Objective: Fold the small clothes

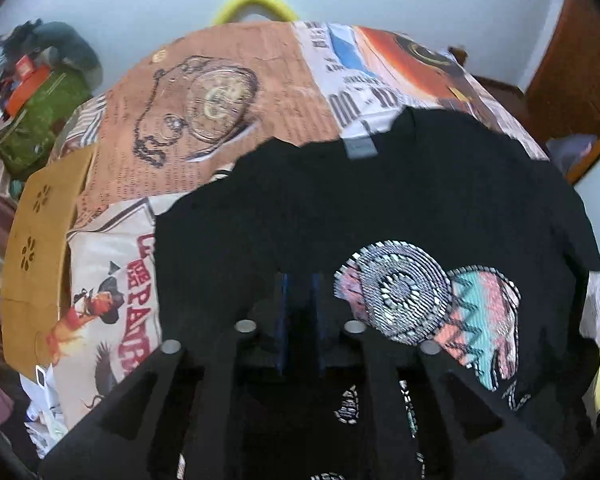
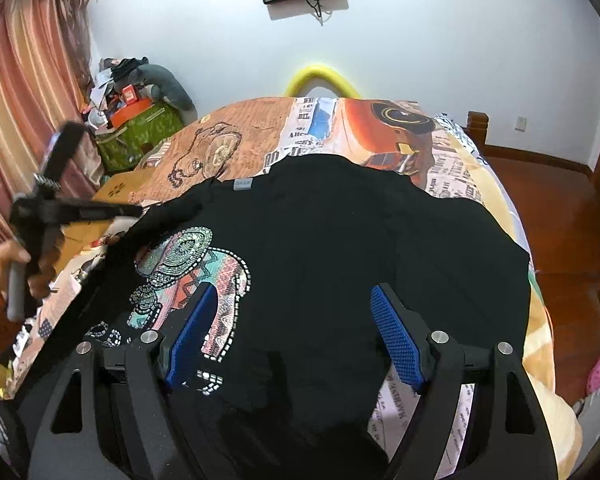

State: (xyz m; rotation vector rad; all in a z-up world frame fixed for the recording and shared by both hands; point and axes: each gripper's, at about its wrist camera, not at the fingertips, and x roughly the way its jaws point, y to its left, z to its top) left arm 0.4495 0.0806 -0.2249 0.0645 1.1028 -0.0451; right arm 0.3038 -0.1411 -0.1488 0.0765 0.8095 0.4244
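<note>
The left gripper point(image 1: 300, 280) has its jaws narrow, with a slim gap between the blue pads. Nothing looks pinched there, though black cloth against black fingers makes that hard to rule out. In the right wrist view a hand point(image 2: 16, 264) holds this gripper off the shirt's left side, its tips close to the sleeve. The right gripper point(image 2: 298, 336) stands wide and holds nothing. It hangs over the lower part of the shirt, one pad over the print and the other near the right edge, probably ready to take the hem or side for a fold.

The bed cover point(image 2: 460, 168), printed with newspaper pictures, serves as the folding surface: broad and flat enough to spread a garment out.

The shirt point(image 2: 340, 240), the task's thing, lies on it front up, collar away from the person and hem nearest, so both sides are in reach. Its right half is smooth; its left edge looks rucked, and I cannot tell whether the sleeve there is already turned in. I judge the fold is barely begun.

The elephant print point(image 2: 204, 272) faces up on the left half.

The grey label point(image 2: 243, 185) shows inside the collar, marking the shirt's midline.
</note>
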